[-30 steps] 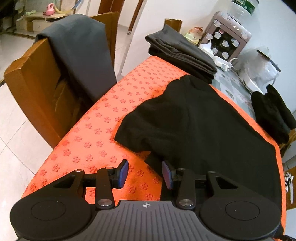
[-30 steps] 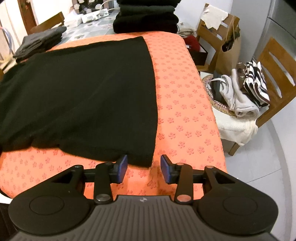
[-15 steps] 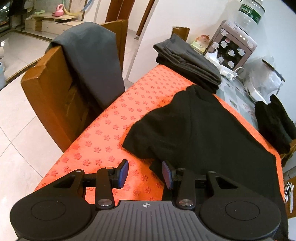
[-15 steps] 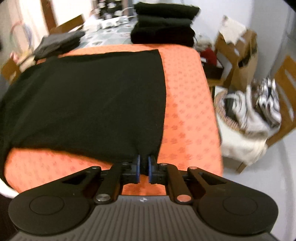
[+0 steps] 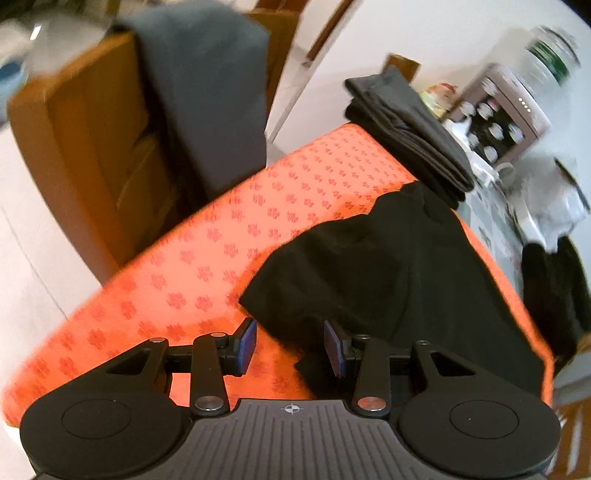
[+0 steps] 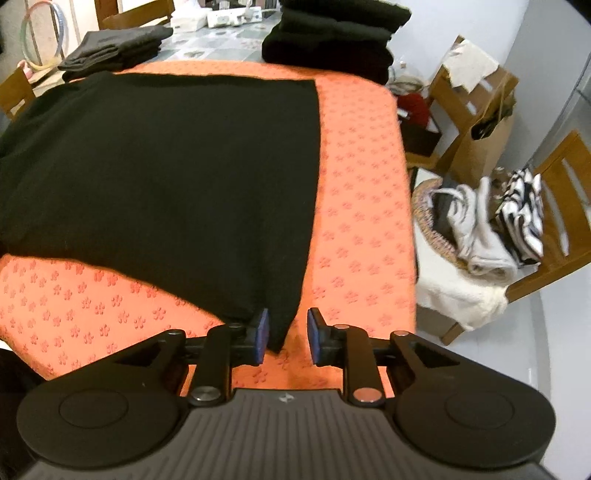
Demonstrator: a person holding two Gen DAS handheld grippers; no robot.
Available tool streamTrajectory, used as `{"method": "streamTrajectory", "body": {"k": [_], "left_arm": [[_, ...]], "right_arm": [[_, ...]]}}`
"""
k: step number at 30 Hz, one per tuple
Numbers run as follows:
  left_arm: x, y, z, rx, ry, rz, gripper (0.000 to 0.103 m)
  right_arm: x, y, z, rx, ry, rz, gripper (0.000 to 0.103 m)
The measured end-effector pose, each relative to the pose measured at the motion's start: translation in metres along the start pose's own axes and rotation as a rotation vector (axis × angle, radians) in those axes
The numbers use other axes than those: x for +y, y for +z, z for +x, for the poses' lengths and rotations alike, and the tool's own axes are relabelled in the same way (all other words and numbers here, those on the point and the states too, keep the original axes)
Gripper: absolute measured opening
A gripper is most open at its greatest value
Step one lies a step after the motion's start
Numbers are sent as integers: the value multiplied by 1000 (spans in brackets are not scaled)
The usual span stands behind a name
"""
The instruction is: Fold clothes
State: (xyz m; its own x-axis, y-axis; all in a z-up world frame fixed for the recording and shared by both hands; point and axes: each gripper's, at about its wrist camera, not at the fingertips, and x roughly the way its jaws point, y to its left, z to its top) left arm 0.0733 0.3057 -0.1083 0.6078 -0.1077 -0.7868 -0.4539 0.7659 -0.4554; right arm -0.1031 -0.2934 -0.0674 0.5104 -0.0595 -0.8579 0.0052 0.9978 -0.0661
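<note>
Left gripper [image 5: 290,347]: I see the jaws spread wide, holding nothing. The black garment [image 5: 388,280] has its sleeve edge lying between the pads; I cannot tell whether it touches them.
Right gripper [image 6: 285,336]: jaws partly apart, a moderate gap. The garment's hem corner [image 6: 279,332] hangs between the pads, right beside the left pad; not clamped.
Pose: both grippers sit low over the near edge of the orange floral mat [image 6: 354,221], pointing toward 12 o'clock.
Garment position: spread flat on the mat, filling 9 to 12 o'clock in my right view.
Folded stacks: grey pile [image 5: 410,136] at 1 o'clock, left view; black pile [image 6: 332,33] at 12 o'clock, right view.
Writing: the green bottle label [image 5: 546,59] is too blurred to read.
</note>
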Motion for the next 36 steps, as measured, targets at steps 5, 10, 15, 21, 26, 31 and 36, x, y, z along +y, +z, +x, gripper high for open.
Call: {"method": "streamTrajectory", "body": {"k": [5, 10, 15, 21, 26, 31, 36], "left_arm": [[18, -2, 10, 38, -69, -241, 42], [26, -3, 20, 37, -113, -351, 42], [20, 0, 21, -22, -100, -321, 10], [1, 17, -19, -195, -51, -131, 9], [-9, 12, 9, -122, 119, 63, 10], [-25, 9, -8, -196, 131, 211, 28], [-42, 24, -26, -256, 72, 300, 58]], "right_arm": [[4, 6, -13, -22, -32, 1, 31], [13, 9, -16, -19, -42, -23, 32], [22, 13, -16, -13, -40, -51, 32], [32, 20, -13, -8, -33, -76, 32], [37, 31, -6, -13, -18, -92, 32], [44, 44, 1, -23, -7, -116, 35], [48, 59, 3, -48, 11, -115, 38]]}}
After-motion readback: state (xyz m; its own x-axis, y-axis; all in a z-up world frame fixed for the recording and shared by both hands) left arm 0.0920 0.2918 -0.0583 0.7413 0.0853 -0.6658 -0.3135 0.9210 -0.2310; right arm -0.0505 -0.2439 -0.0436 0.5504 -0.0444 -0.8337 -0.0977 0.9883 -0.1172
